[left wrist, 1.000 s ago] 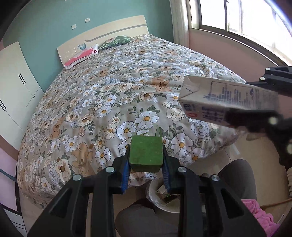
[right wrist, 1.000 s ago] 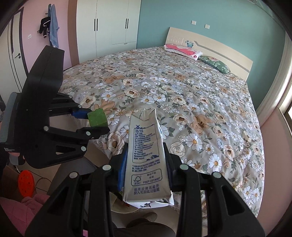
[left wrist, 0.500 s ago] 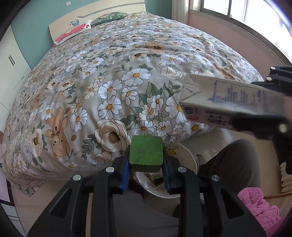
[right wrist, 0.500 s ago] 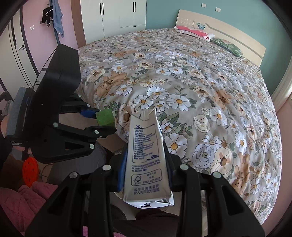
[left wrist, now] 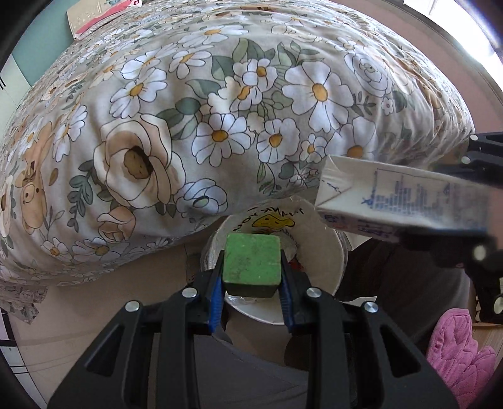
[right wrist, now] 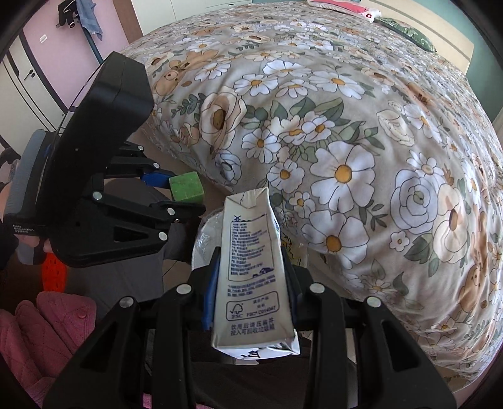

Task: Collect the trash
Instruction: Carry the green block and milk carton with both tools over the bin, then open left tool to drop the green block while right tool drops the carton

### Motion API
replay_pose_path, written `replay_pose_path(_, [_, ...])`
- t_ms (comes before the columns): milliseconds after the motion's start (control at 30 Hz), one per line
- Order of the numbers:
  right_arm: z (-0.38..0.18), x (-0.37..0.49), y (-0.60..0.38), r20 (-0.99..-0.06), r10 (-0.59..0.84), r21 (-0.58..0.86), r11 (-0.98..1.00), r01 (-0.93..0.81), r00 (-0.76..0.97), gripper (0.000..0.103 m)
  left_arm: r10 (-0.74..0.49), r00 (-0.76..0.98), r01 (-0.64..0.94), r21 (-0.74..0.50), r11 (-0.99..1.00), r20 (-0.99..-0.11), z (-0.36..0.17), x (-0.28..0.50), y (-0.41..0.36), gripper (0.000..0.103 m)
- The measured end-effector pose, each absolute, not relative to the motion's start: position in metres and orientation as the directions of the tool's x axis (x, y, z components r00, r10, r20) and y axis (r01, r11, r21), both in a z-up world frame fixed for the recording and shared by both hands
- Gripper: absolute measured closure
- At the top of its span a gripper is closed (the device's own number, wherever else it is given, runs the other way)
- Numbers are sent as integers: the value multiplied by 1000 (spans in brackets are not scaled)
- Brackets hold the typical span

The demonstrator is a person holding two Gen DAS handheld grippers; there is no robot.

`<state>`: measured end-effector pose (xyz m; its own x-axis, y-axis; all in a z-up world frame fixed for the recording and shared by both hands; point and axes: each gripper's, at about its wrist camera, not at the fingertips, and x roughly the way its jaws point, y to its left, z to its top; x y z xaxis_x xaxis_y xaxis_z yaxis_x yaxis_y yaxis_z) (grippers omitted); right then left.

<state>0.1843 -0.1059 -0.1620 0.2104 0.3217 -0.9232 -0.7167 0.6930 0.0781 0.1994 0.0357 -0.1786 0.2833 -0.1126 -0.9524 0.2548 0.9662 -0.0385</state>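
Sponge: green block, scuffed top and dark underside, clamped in left gripper fingers above white bin.
Carton: white with blue print, squeezed by right gripper; "FSC" legible.
Bin: contents hidden; duck drawing, lettering unreadable.
Bed: floral quilt behind.

I am looking at a wide bed covered by a beige quilt printed with white daisies and tan roses. Beyond it stand a pale wooden headboard, a teal wall, a pink wall and white wardrobe doors. Daylight brightens the beige tiled floor.
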Motion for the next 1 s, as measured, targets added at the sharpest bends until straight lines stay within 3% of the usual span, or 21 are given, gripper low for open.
replay_pose_path(600, [-298,208,-110,-963,270,201,764,-613,21,67,-163,119,273,-126,954,-979,-276,219,23,71])
replay_pose_path(1000, [-389,231,-88,-971,239,191,818,-542,19,67,-177,59,206,-162,965,-982,-346,242,27,71])
